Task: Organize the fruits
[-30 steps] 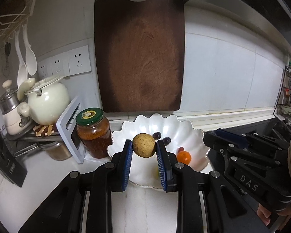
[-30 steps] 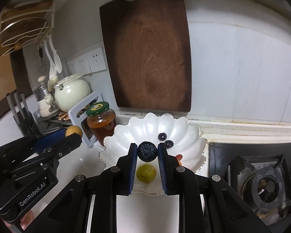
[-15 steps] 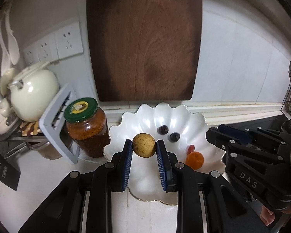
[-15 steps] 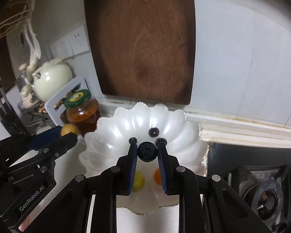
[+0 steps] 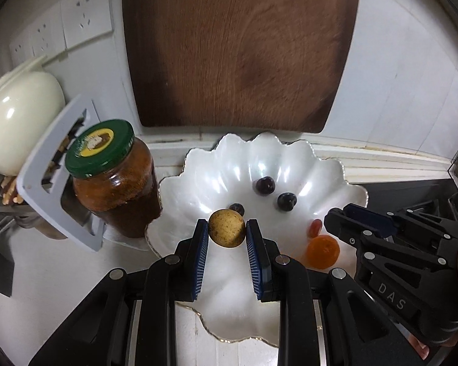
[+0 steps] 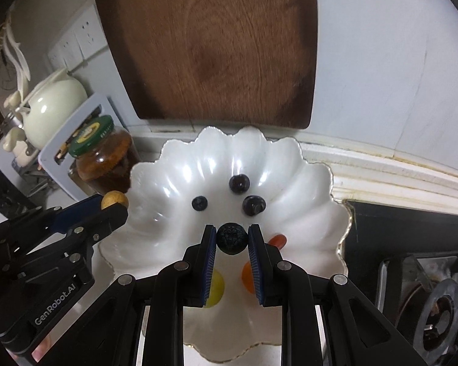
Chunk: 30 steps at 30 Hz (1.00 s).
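we had a good few fruits in the scalloped white dish [image 6: 317, 183] already: dark berries, an orange one, a yellow one. left gripper [image 5: 227, 234] was clamped on a speckled yellow-brown fruit [image 5: 227, 228] and right gripper [image 6: 231, 239] on a dark bumpy berry [image 6: 231, 238], both over the dish. so we figured just those two were left to drop in.

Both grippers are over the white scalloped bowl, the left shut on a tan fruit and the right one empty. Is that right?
Not quite. The right gripper is not empty: the right wrist view shows it shut on a dark blue berry. The left gripper does hold the tan fruit over the white scalloped bowl.
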Each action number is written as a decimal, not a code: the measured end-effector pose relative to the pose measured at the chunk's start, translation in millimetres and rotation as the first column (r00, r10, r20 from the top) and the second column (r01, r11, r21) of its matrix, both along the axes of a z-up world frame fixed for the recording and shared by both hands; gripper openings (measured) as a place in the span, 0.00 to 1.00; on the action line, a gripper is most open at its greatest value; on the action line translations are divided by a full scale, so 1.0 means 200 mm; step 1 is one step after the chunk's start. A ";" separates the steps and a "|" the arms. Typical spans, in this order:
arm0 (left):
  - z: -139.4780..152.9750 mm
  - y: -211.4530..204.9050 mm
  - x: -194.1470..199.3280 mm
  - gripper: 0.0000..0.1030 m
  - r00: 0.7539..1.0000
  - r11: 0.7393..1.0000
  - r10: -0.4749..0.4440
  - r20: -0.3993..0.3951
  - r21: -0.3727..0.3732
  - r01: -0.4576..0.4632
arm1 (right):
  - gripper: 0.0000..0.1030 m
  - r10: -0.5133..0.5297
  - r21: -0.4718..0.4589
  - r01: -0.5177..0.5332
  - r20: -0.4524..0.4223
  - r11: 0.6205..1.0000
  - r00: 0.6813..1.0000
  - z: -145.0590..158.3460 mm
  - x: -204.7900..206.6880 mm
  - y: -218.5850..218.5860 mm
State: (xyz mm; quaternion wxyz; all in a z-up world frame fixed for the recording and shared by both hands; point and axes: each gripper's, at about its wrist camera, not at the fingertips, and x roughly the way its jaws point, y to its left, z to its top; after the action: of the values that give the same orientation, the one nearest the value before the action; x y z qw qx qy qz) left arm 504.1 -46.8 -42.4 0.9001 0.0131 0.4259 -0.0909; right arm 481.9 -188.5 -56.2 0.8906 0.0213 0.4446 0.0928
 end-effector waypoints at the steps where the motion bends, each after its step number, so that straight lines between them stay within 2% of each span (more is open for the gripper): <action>1: -0.01 0.00 0.01 0.25 1.000 1.000 -0.003 -0.008 -0.001 0.003 | 0.22 -0.002 -0.004 0.002 -0.006 1.000 1.000 -0.01 0.01 0.00; 8: -0.09 -0.01 0.08 0.25 0.998 1.000 0.003 -0.058 0.000 -0.003 | 0.22 -0.014 -0.010 0.013 -0.058 1.000 0.998 -0.06 0.07 0.00; 11: -0.10 -0.01 0.08 0.26 0.998 1.000 -0.001 -0.055 0.009 0.001 | 0.23 -0.026 -0.003 0.026 -0.072 1.000 0.997 -0.07 0.08 -0.01; 13: -0.10 -0.02 0.08 0.39 0.998 1.000 0.002 -0.058 0.013 -0.001 | 0.23 -0.029 0.003 0.029 -0.081 1.000 0.996 -0.08 0.09 -0.02; 16: -0.09 -0.01 0.07 0.43 0.999 1.000 0.006 -0.050 0.014 -0.005 | 0.37 -0.034 0.010 0.035 -0.089 0.999 0.995 -0.09 0.09 -0.02; 24: -0.03 0.03 0.00 0.48 0.999 0.998 0.038 -0.019 0.044 -0.037 | 0.38 -0.050 -0.011 0.049 -0.038 0.999 0.998 -0.04 0.00 -0.06; 30: 0.06 0.06 -0.13 0.51 0.998 0.997 0.045 0.046 0.055 -0.047 | 0.38 -0.042 -0.021 0.042 0.032 0.999 0.999 0.06 -0.12 -0.08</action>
State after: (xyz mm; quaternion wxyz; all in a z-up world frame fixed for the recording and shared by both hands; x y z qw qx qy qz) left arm 477.6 -35.5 -29.8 0.9106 0.0305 0.4081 -0.0580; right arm 457.5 -205.3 -43.9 0.8994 0.0195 0.4311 0.0695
